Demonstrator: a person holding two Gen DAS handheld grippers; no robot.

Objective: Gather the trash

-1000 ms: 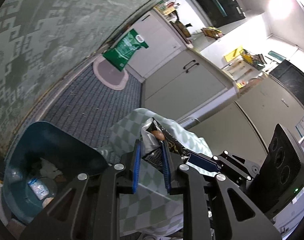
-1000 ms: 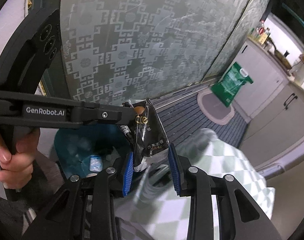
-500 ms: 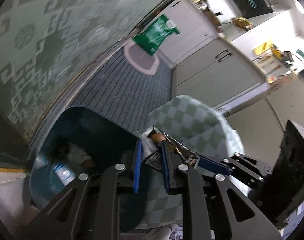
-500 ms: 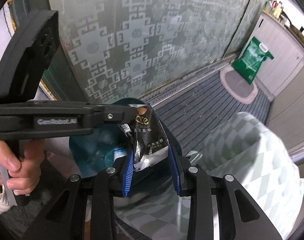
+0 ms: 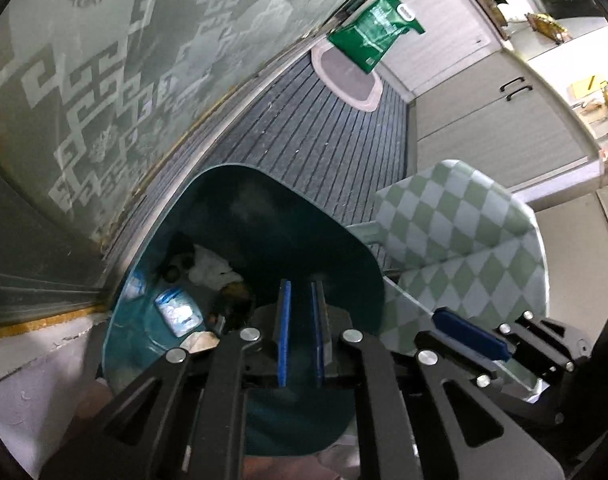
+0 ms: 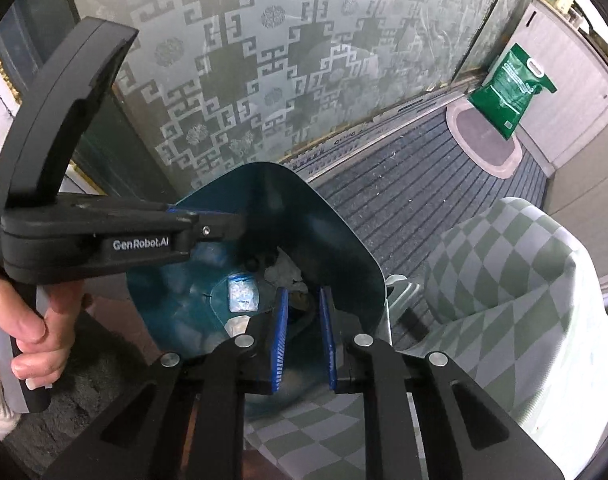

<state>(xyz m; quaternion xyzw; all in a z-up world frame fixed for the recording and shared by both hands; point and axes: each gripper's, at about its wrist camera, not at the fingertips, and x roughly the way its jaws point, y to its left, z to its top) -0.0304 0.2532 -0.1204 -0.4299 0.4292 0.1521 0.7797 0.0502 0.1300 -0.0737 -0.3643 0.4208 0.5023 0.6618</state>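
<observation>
Wrapper gone from both narrow, just-closing, empty fingers; probably inside bin.

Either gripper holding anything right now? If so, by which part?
Nothing held. The left gripper and right gripper both hang over the teal bin with bare pads; their jaws have just been closing on nothing.

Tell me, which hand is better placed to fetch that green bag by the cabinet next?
Probably the right. Both pairs of jaws have just been closing, empty, over the teal bin. The right gripper is on the green bag side; the left gripper sits toward the glass door and would cross it.
</observation>
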